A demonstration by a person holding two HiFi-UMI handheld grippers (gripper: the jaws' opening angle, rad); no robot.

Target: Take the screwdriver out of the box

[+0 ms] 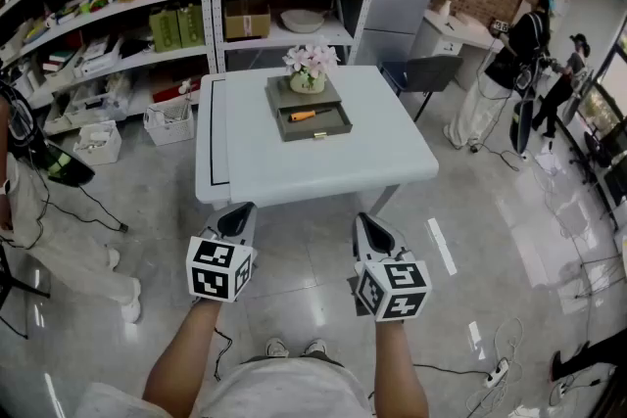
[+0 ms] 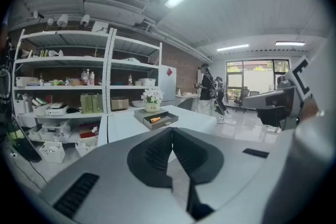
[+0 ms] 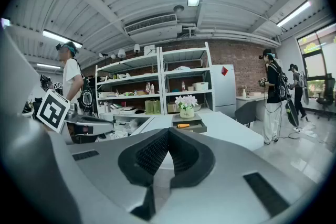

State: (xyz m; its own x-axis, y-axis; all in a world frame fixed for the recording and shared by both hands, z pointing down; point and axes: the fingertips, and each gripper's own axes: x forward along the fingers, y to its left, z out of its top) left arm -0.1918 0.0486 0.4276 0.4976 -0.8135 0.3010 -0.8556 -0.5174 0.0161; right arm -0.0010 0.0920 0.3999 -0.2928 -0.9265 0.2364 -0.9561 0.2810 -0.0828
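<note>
An orange-handled screwdriver point(image 1: 303, 115) lies in the open drawer of a grey box point(image 1: 328, 126) at the far middle of a white table point(image 1: 372, 157). A pot of pink and white flowers point(image 1: 308, 69) stands on the box's top. Both grippers hang over the floor, short of the table's near edge and well away from the box. My left gripper point(image 1: 241, 211) is shut with nothing in it, and so is my right gripper point(image 1: 363, 220). From the left gripper view the screwdriver point(image 2: 154, 119) shows far off; the right gripper view has the screwdriver point(image 3: 182, 125) far ahead too.
White shelving point(image 1: 186, 5) full of boxes and bottles lines the wall behind the table. A dark chair point(image 1: 426, 73) stands at the table's right. A person point(image 1: 505, 78) stands at the far right, another point(image 1: 39, 210) at the left. Cables and a power strip point(image 1: 495, 373) lie on the glossy floor.
</note>
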